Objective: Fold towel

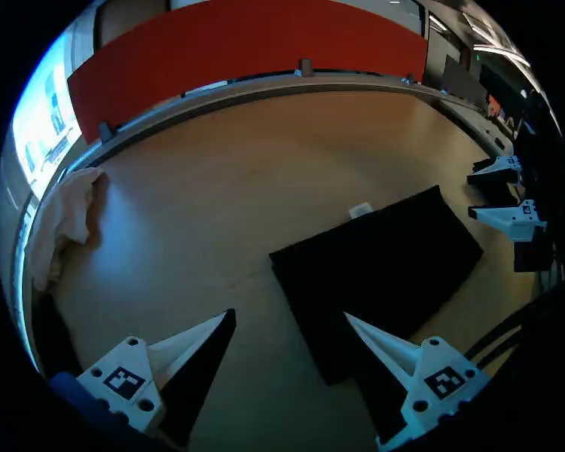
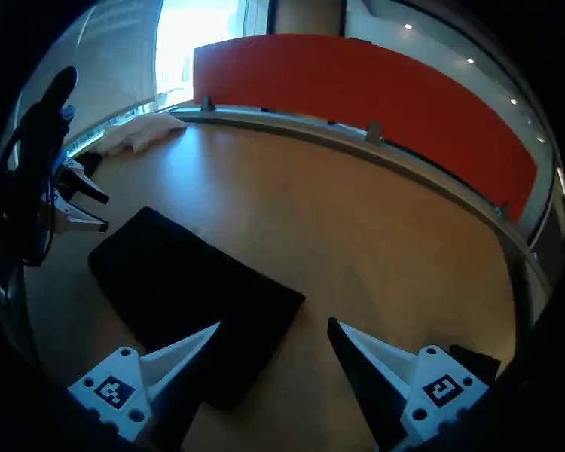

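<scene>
Left gripper view: left gripper (image 1: 290, 314) and right gripper (image 1: 471, 196) both spread; a shallow pinch might lift only one layer of the towel (image 1: 380, 256).

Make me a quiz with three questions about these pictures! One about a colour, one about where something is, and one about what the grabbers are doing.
1. What colour is the flat towel on the table?
A) red
B) black
C) yellow

2. Where is the crumpled pale cloth?
A) on top of the towel
B) by the table's far edge, apart from the towel
C) between a gripper's fingers

3. How do the left gripper and the right gripper stand?
A) both open, gripping nothing
B) both shut on the towel
C) one open, one shut

Answers:
1 B: the towel looks black against the brown wood.
2 B: the cloth is bunched at the edge, with bare wood between it and the towel.
3 A: each gripper's fingers are spread wide and press on nothing.
</scene>
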Demonstrator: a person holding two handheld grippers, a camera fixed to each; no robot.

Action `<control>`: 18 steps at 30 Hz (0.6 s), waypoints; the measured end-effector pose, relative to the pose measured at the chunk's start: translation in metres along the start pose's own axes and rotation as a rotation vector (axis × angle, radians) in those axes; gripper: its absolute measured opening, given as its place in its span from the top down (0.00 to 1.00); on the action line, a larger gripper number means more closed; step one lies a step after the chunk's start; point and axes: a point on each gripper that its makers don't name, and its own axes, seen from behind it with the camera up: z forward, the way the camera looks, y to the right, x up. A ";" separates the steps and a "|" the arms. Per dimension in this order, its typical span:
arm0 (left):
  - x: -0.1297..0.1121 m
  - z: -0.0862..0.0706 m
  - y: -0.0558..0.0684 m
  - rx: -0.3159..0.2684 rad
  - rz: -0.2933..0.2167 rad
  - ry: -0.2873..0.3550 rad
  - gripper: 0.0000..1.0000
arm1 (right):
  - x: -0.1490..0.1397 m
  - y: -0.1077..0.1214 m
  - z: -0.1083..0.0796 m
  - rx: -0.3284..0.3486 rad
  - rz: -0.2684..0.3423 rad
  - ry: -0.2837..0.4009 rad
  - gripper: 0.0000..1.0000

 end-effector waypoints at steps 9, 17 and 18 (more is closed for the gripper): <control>-0.012 -0.015 0.002 0.013 -0.012 0.004 0.05 | -0.008 -0.009 -0.017 0.006 -0.005 0.001 0.00; -0.023 -0.026 0.002 0.030 -0.038 0.008 0.05 | -0.012 -0.015 -0.025 0.021 -0.008 0.004 0.00; -0.024 -0.027 0.002 0.034 -0.042 0.009 0.05 | -0.013 -0.015 -0.025 0.024 -0.011 0.003 0.00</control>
